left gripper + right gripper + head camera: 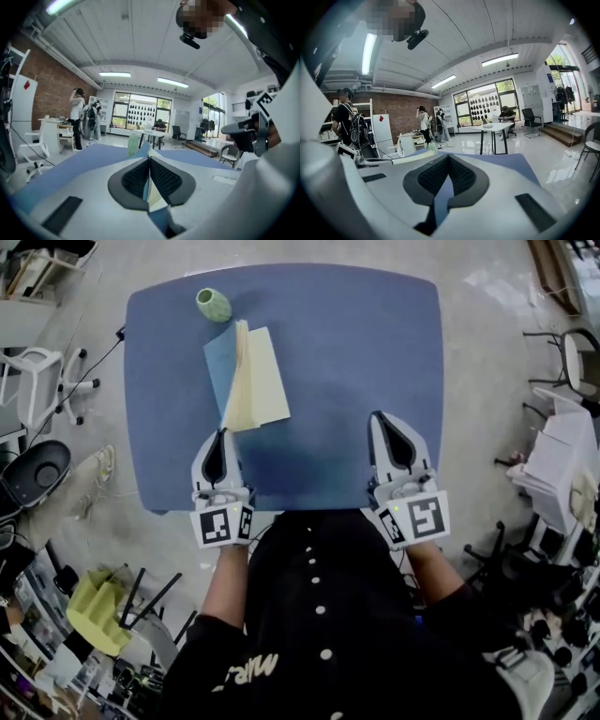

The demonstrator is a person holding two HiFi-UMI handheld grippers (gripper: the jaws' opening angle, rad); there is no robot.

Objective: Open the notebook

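L gripper: jaws are clenched on the near corner of the notebook. A thin cream and blue edge is seen pinched between the pads. The rest of the notebook is spread ahead of the fingertips on the table, blue cover at left, cream pages partly fanned up. A green cup is set beyond the notebook, well past the fingertips.

R gripper: jaws are pressed together w/ nothing between. It is held over the table, apart from the notebook, to its right.
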